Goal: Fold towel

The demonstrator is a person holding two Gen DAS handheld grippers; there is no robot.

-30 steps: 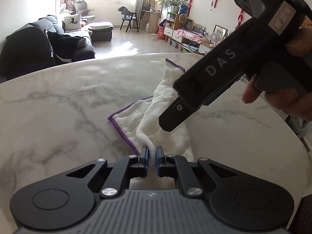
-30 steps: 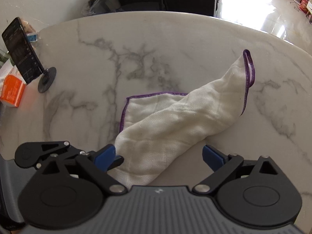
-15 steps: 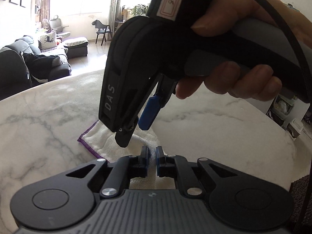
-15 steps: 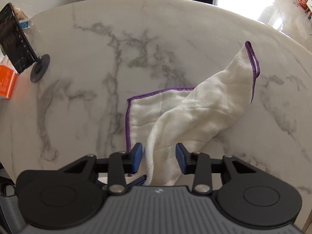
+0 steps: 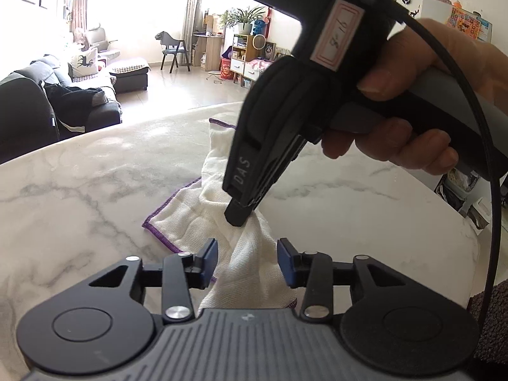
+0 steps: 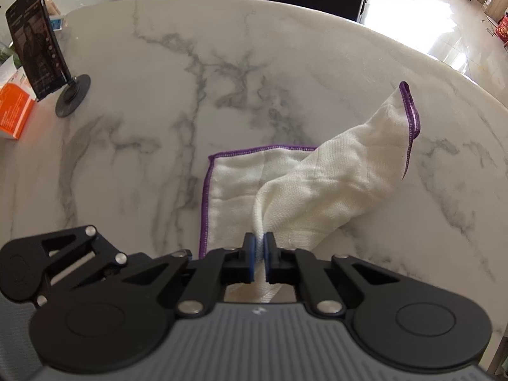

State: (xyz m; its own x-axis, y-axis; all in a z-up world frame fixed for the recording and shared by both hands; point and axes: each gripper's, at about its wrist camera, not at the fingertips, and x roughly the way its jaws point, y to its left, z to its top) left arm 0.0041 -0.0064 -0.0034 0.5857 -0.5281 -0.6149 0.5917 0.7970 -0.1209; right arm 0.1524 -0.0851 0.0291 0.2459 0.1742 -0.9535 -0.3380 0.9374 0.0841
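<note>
A white towel [image 6: 320, 177] with purple stitched edges lies rumpled on the marble table [image 6: 158, 101]. One flat layer rests on the table; a twisted fold runs over it toward a raised far corner [image 6: 409, 104]. My right gripper [image 6: 259, 255] is shut on a pinched ridge of the towel near its close end. In the left wrist view that same gripper [image 5: 238, 214] comes down from the upper right, held by a hand [image 5: 412, 120], its tip in the cloth. My left gripper [image 5: 247, 262] is open, with the towel [image 5: 254, 254] passing between its blue pads.
A phone on a round stand [image 6: 38, 60] and an orange box [image 6: 14, 116] sit at the table's far left. The table's curved edge [image 5: 470, 238] runs close on the right in the left wrist view. A living room with sofa [image 5: 47, 108] lies beyond.
The left gripper, shut on the towel earlier, has opened. The right gripper came down and went from wide open to shut on the towel's near end.
</note>
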